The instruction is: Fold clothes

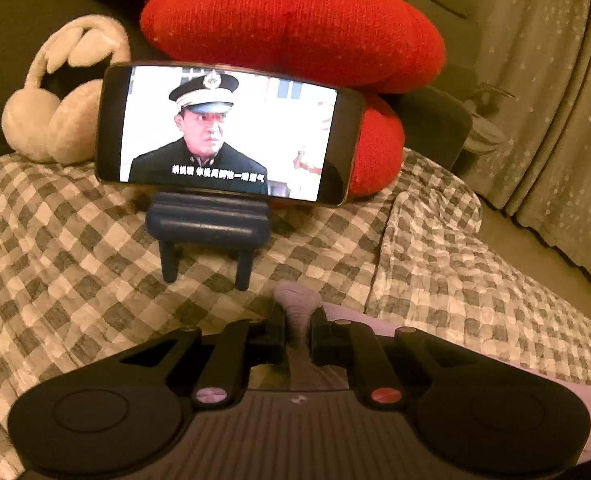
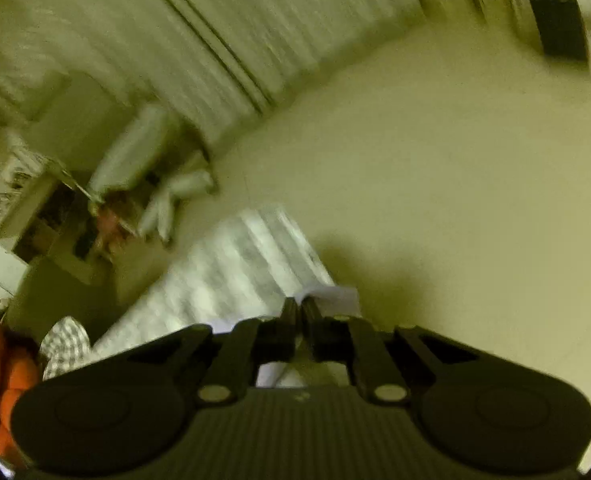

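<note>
My left gripper [image 1: 298, 320] is shut on a bunched fold of a pale lilac garment [image 1: 298, 300], held low over the checked bedspread [image 1: 75, 248]. The garment spreads to the right under the gripper [image 1: 475, 344]. My right gripper [image 2: 300, 308] is shut on a pale lilac-white edge of the garment [image 2: 331, 294], lifted above the bed; the view is motion-blurred. The cloth's lower part is hidden behind the gripper body.
A phone [image 1: 227, 132] playing video stands on a dark blue stand [image 1: 207, 232] just ahead of the left gripper. Red knitted cushions [image 1: 295, 28] and white earmuffs [image 1: 59, 120] lie behind. Curtains [image 1: 535, 80] hang at right. The right wrist view shows floor [image 2: 435, 160] and shelves [image 2: 35, 220].
</note>
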The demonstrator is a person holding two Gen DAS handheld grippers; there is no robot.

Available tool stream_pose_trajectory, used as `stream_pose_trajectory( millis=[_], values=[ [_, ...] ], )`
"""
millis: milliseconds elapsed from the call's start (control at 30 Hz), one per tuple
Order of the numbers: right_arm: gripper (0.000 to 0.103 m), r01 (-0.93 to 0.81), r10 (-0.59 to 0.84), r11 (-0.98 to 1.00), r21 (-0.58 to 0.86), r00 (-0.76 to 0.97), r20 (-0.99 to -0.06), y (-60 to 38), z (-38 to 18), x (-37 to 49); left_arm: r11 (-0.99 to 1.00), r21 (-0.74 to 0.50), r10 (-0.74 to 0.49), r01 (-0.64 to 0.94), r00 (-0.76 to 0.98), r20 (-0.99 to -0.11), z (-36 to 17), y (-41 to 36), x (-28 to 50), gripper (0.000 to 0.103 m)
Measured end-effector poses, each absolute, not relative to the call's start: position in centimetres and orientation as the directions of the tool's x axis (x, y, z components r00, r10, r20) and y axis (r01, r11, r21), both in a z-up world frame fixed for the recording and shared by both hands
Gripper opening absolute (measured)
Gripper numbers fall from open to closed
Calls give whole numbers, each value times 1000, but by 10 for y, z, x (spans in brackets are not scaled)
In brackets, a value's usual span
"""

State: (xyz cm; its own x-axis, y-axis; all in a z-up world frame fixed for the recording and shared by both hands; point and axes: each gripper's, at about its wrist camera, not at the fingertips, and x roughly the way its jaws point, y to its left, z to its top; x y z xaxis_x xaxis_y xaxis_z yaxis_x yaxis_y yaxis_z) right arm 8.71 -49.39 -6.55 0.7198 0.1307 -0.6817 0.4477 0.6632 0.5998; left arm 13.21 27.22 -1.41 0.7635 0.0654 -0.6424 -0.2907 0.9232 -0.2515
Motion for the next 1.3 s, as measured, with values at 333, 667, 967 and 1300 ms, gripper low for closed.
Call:
stream_pose_trajectory(
  millis=[333, 667, 967, 1300],
  values=[
    [6, 453, 36, 707, 543, 744, -668, -490, -65, 78, 923, -255, 56, -287, 757, -651, -16, 275, 135, 9],
    [6, 344, -57, 787, 512, 867, -495, -467, -16, 84, 916, -277, 42, -291, 755, -654, -14, 279, 134, 9],
    [7, 506, -63, 717, 480, 732, -678, -477, -57, 100, 922, -306, -24, -238, 752, -658, -9, 285, 137, 18],
    [40, 323, -20, 860, 396, 796, -605, -394, 15, 88, 868, -417, -75, -268, 761, -644, -10, 320, 56, 37]
  ],
)
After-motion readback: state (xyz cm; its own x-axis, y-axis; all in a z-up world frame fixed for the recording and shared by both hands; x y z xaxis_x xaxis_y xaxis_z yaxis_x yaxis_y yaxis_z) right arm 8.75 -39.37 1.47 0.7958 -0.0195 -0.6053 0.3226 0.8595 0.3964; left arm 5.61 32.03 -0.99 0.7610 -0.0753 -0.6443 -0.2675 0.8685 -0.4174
